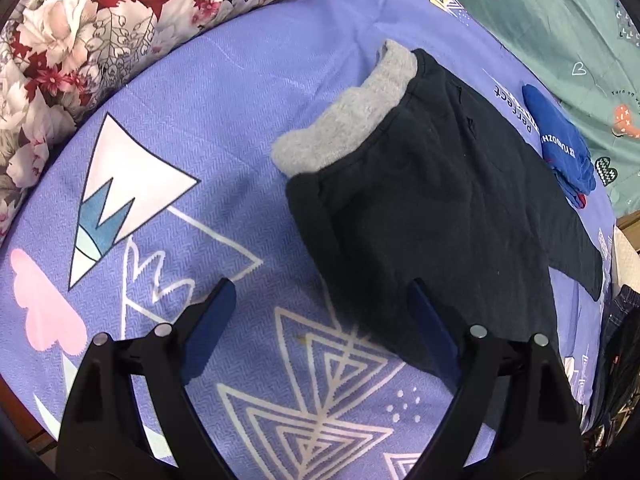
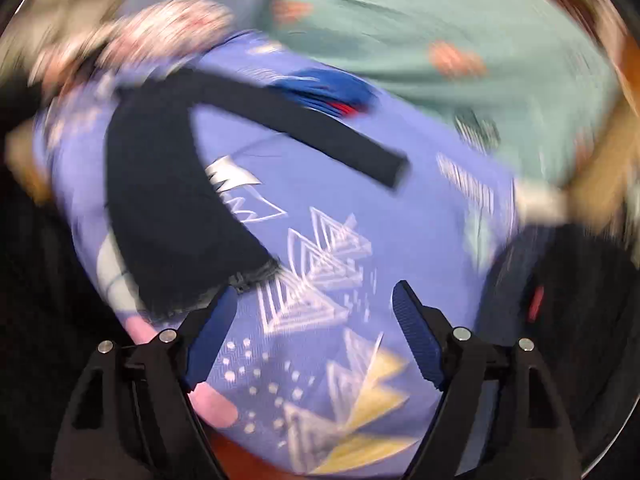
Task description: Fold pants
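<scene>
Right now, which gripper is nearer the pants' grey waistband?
Left. The left gripper faces the grey waistband, open, straddling the pants' edge. The right gripper hangs open by the leg ends.

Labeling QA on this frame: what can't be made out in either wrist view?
- Right wrist view: motion blur smears the pants and blue garment.
- Left wrist view: the pants' far leg is partly cut off near the right rim.
- Blue garment's lettering: partly hidden by folds.

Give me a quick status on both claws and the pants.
Left claw open, empty, at pants' edge. Right claw open, empty, picture blurred. Black pants spread on purple sheet, legs apart, unfolded. Blue garment beside pants, not blocking.
</scene>
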